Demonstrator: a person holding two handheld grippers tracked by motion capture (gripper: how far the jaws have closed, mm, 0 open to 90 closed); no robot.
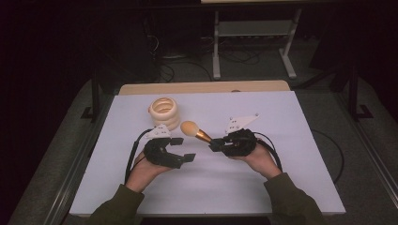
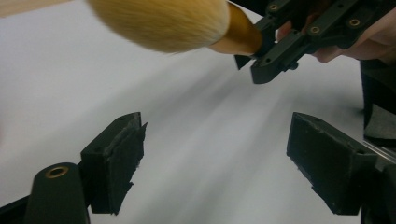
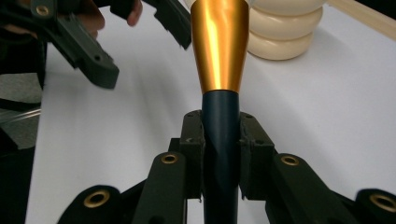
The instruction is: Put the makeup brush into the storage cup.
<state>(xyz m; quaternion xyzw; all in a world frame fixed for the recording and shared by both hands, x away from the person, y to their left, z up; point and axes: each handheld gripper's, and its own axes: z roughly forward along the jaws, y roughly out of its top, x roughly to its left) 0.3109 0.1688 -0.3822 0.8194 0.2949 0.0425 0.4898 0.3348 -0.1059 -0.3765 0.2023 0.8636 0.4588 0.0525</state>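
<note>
Both right gripper [image 3: 220,140] jaws clamp brush [image 3: 219,56] handle.

Dark room; white-topped table [image 1: 291,154]; grey floor [image 1: 263,61] strewn with cables [image 1: 187,63].

White-covered table [image 1: 263,187], wooden far edge; cream ring stack [image 1: 164,112] stands on it near back-left.

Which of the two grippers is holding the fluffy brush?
The right gripper. Its jaws are shut on the dark handle of the brush, while the left gripper is open and holds nothing.
</note>
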